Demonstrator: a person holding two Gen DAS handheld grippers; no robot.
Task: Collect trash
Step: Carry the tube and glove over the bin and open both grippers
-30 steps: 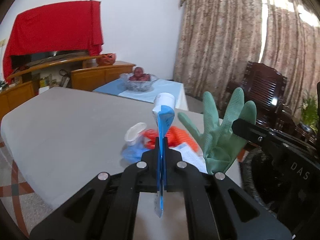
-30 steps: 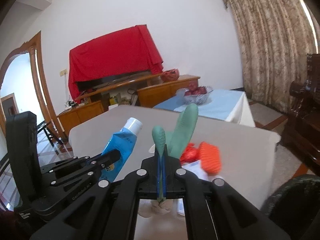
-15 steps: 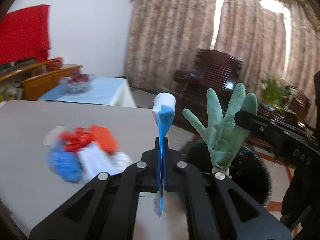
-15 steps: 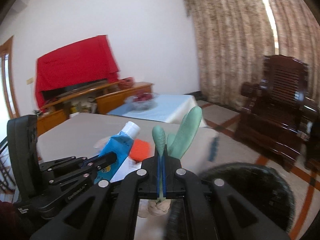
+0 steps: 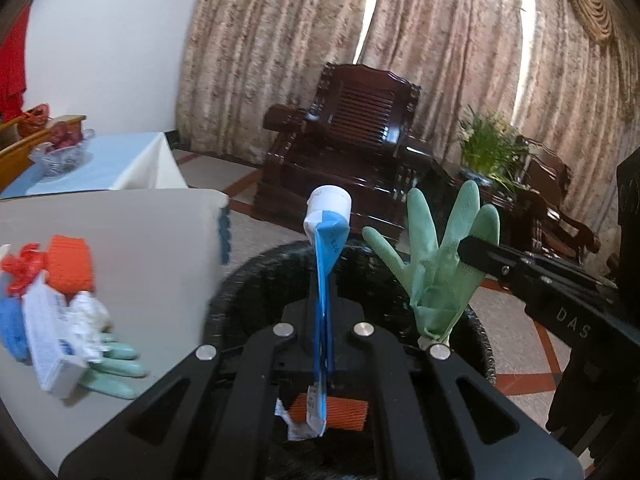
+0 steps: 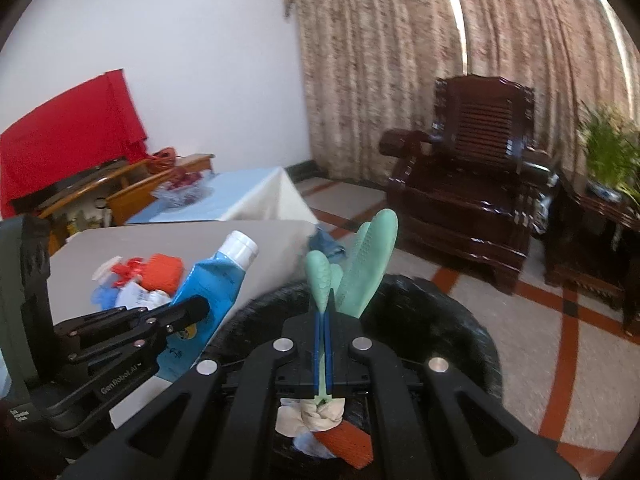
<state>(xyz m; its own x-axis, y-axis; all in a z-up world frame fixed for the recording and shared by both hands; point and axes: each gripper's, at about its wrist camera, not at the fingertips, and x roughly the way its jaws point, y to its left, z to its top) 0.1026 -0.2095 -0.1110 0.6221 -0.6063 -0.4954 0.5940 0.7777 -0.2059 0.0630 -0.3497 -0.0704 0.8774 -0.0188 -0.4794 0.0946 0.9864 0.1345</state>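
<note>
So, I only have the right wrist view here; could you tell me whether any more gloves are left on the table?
Observer: Yes. The left wrist view shows a second green glove lying flat on the table, at the near edge of the trash pile.
Operator: Thank you. Is the blue tube over the bin?
Observer: It looks so. Its crimped tail hangs below the shut left gripper, above an orange item lying in the bin.
Operator: And the glove I hold?
Observer: Seen from that side, the held glove in the right gripper has its fingers spread upward, and its cuff appears to hang over the bin's opening.
</note>
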